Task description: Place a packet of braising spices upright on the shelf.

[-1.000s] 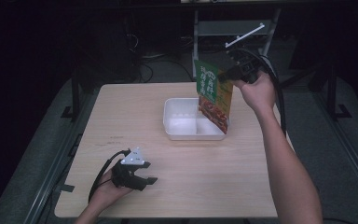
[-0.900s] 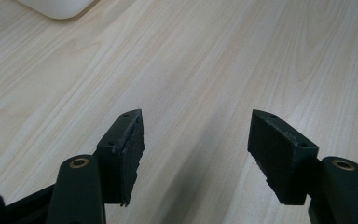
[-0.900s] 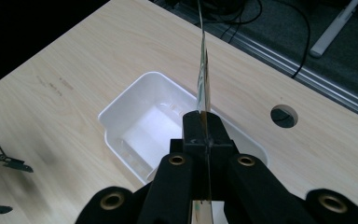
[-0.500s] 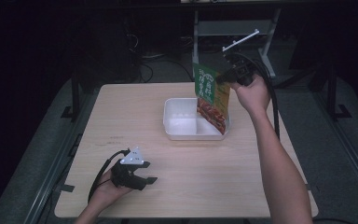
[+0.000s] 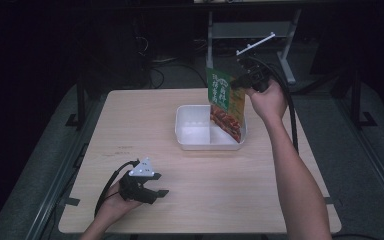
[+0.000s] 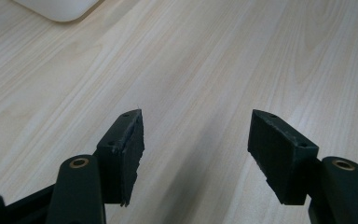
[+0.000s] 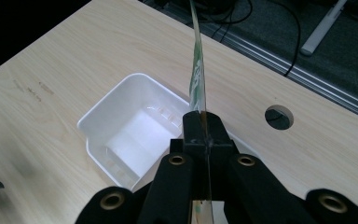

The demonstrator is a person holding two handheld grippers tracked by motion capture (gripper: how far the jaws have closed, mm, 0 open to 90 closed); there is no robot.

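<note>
High view, right gripper [image 5: 236,83] fingers clamped on food packet [image 5: 226,105] above white tray [image 5: 186,125], left gripper [image 5: 161,184] fingers apart on table [image 5: 230,185].

The tub [image 5: 200,131] sits on the table [image 5: 260,185], a bit right of centre and toward the far edge. The packet [image 5: 226,102] hangs over the tub's right end, upright-ish, its bottom corner down by the tub's right rim. The right gripper [image 5: 244,80] is above and behind the tub, clamped on the packet's upper edge. The left gripper [image 5: 152,185] rests on the table near the front left, well apart from the tub, with bare tabletop between them.
</note>
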